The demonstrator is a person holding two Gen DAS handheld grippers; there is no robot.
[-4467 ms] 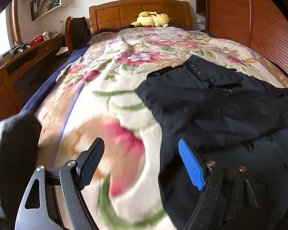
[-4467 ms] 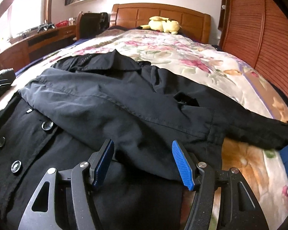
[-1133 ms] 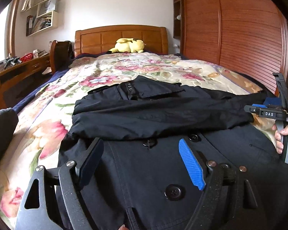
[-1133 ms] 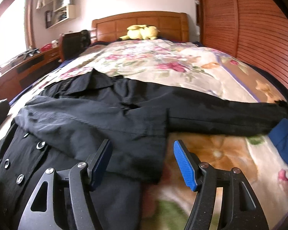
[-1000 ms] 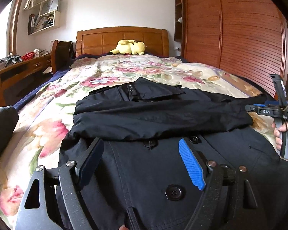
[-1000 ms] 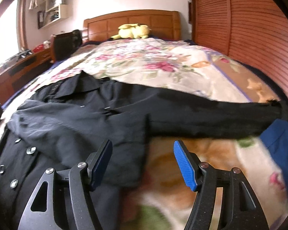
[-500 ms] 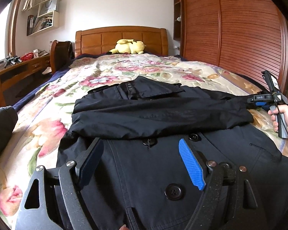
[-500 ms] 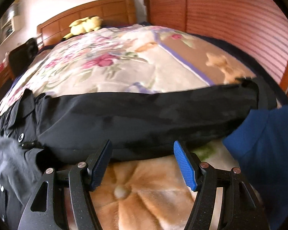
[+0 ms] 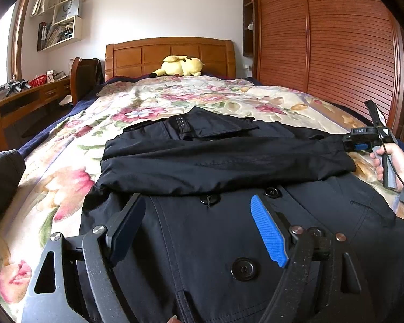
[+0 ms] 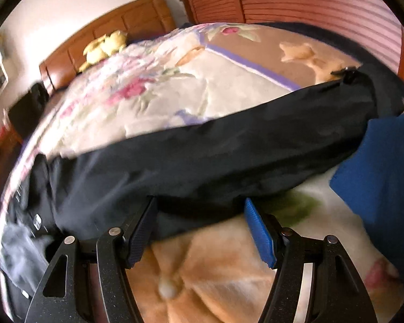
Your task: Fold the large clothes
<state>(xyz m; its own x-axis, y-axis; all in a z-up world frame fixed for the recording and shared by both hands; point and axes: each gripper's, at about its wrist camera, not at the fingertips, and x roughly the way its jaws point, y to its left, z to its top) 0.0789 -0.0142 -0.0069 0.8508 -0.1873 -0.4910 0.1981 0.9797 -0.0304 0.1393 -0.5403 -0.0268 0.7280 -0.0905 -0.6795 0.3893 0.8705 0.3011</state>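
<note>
Black coat (image 9: 336,228) flat on the flowery bed (image 9: 67,177), buttons up, one sleeve (image 9: 215,161) already folded across the chest. Other sleeve (image 10: 215,156) stretched straight out to the side, with its cuff (image 10: 363,88) close to the bed edge by the wooden wardrobe doors (image 9: 323,40).

Just changed: right tongs (image 10: 199,210) slid out sideways from the coat's middle and tipped over a bit. Now right at the near edge of that long sleeve. Wide apart, one pad on each side of the cloth edge, not squeezing yet. Left tongs (image 9: 198,202) kept still, wide apart too, empty, hanging over the coat front near the top buttons.

Most likely means: time to pinch the long sleeve and bring it over the chest, on top of the first one.

Room to move: lots of bare blanket beyond the sleeve, up toward the yellow plush toy (image 9: 180,66). Tighter on the cuff side. Blue cloth (image 10: 377,175) touching the sleeve end or just beside it, cannot tell which. Bed edge close there too. Better to lift inward, away from that edge. Easy to grab blanket fluff along with the sleeve, so best to pinch only the thin cloth.
</note>
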